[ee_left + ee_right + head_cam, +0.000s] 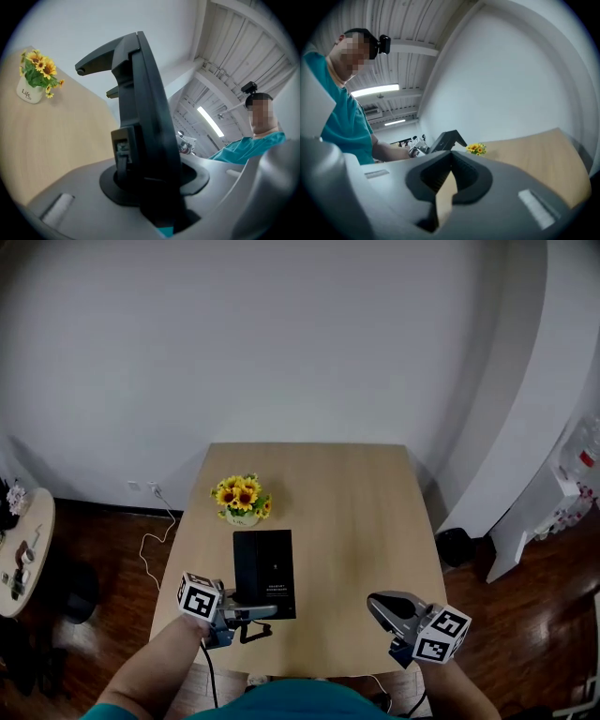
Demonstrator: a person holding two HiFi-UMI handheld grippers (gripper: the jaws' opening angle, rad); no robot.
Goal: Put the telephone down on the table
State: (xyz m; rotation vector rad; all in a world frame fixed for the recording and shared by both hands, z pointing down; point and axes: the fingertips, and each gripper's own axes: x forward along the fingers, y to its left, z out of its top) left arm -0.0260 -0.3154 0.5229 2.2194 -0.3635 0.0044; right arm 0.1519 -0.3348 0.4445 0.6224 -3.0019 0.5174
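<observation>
The black telephone (264, 570) is a flat dark slab over the near middle of the wooden table (356, 521). My left gripper (258, 612) is shut on its near edge, and a dark cord (251, 632) hangs below. In the left gripper view the telephone (140, 117) stands edge-on between the jaws and fills the middle. In the right gripper view the telephone (447, 139) looks tilted and raised off the table. My right gripper (380, 601) hovers at the near right of the table, shut, with nothing in it.
A white pot of sunflowers (243, 502) stands just beyond the telephone. A white cable (150, 542) trails on the floor at the left, near a round side table (28, 549). A white cabinet (553, 512) and a dark bin (457, 546) are at the right.
</observation>
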